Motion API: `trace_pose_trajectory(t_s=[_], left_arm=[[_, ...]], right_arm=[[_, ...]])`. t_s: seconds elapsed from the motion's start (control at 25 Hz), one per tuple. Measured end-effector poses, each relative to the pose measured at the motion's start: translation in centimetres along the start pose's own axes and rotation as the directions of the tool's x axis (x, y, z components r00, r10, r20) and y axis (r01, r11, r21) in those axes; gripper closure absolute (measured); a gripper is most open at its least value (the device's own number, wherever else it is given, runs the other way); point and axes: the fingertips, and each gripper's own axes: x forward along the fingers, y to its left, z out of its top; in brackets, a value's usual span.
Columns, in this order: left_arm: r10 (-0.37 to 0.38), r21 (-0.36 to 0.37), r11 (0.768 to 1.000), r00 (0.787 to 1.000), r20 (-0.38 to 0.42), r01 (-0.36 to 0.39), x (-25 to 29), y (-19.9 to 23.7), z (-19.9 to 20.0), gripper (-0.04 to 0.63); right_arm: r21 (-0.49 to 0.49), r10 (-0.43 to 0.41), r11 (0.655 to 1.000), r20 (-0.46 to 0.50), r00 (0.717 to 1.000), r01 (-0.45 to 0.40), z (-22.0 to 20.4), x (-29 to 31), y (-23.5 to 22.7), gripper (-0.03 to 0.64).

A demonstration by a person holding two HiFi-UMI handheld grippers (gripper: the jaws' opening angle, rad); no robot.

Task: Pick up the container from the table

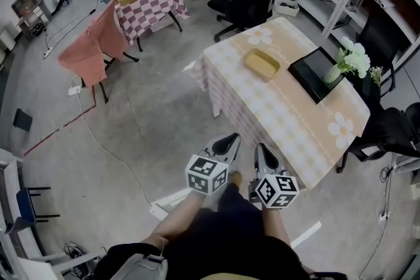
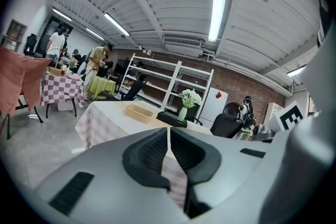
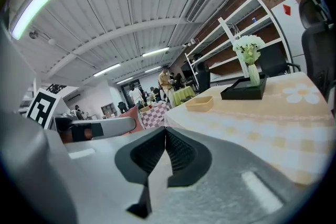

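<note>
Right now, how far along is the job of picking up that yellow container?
Nothing looks done: the yellow container sits untouched on the table. In hand: nothing; the left gripper and right gripper are both shut and empty, short of the table's near edge. Remaining: reach the container, open, grip it, lift.

The table (image 1: 289, 121) in front of me carries a pale checked cloth. On the cloth lie a tan container (image 1: 261, 64) and, beside it without touching, a black tray (image 1: 316, 73).
</note>
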Motion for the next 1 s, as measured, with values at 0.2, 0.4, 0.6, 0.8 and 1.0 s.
trace_pose_trajectory(t_s=[0.2, 0.4, 0.6, 0.8, 1.0], left_arm=[[0.019, -0.004, 1.0, 1.0, 0.002, -0.019, 2.0, 0.6, 0.6, 0.571], [0.034, -0.01, 0.999, 0.999, 0.003, -0.034, 4.1, 1.2, 1.1, 0.571], [0.043, -0.008, 0.999, 0.999, 0.003, -0.043, 6.3, 1.6, 1.8, 0.571], [0.065, -0.009, 0.998, 0.998, 0.007, -0.065, 8.2, 2.6, 2.5, 0.571], [0.082, -0.009, 0.997, 0.997, 0.009, -0.082, 10.2, 3.3, 3.0, 0.571]], right_arm=[[-0.001, 0.013, 1.0, -0.006, 1.0, -0.013, 1.1, 1.5, -1.4, 0.612], [-0.006, 0.02, 1.0, -0.003, 1.0, -0.02, 2.3, 3.0, -2.9, 0.611], [-0.001, 0.026, 1.0, -0.003, 1.0, -0.026, 3.4, 4.6, -4.6, 0.612], [0.0, 0.034, 0.999, -0.003, 0.999, -0.034, 4.6, 6.1, -6.2, 0.612], [0.001, 0.041, 0.999, -0.001, 0.999, -0.041, 5.6, 7.7, -7.8, 0.612]])
